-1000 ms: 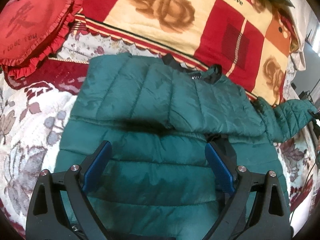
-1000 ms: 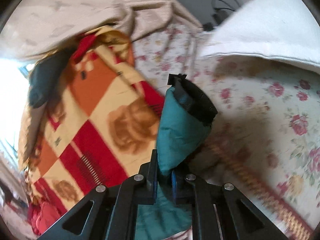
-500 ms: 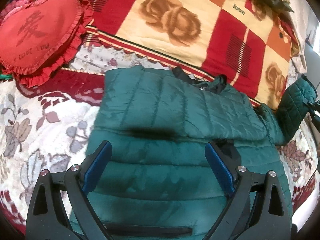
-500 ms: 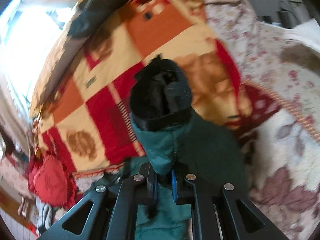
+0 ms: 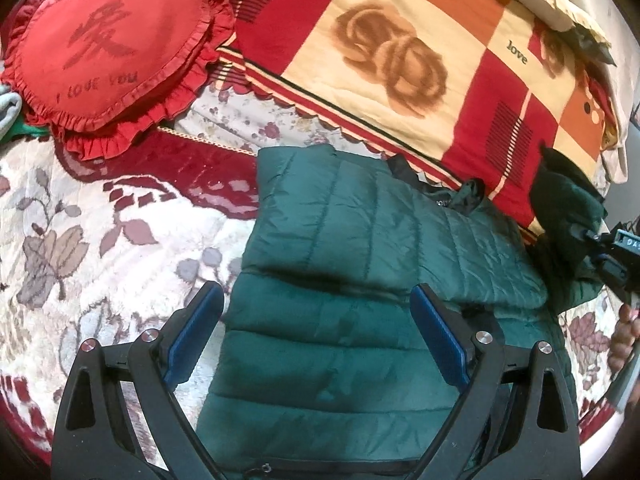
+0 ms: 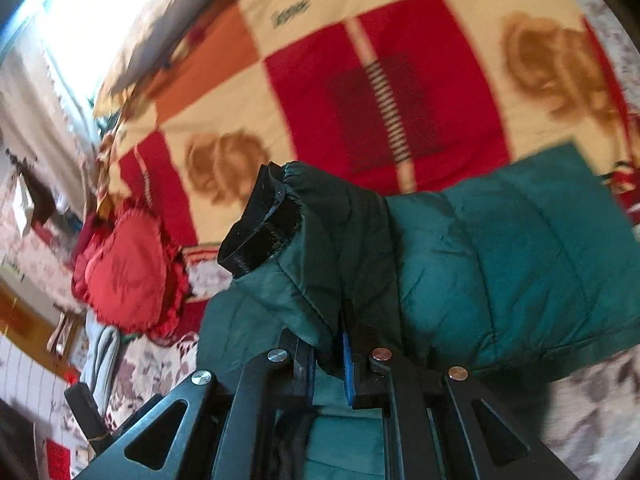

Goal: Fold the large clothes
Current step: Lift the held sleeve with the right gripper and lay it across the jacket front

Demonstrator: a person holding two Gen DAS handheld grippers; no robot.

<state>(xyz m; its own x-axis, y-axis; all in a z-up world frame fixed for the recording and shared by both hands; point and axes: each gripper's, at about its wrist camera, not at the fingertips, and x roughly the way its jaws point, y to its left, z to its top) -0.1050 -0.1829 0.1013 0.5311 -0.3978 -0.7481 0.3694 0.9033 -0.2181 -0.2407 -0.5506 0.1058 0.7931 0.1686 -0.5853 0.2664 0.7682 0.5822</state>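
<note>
A dark green quilted puffer jacket (image 5: 360, 272) lies on the bed, with one sleeve folded flat across its chest. My left gripper (image 5: 316, 332) is open and empty, hovering over the jacket's lower body. My right gripper (image 6: 328, 356) is shut on the jacket's other sleeve (image 6: 440, 256), lifted off the bed, with its black cuff (image 6: 260, 232) sticking up. In the left wrist view the lifted sleeve (image 5: 564, 208) and the right gripper (image 5: 612, 256) show at the far right.
A red heart-shaped cushion (image 5: 108, 52) lies at the upper left. A red, cream and orange rose-patterned blanket (image 5: 400, 64) lies bunched behind the jacket. The floral bedspread (image 5: 80, 248) extends to the left. A pillow (image 5: 560, 0) sits at the top right.
My right gripper has carried the sleeve up and inward over the jacket, its cuff swinging round. My left gripper has drifted left and closer to the bed, staying open.
</note>
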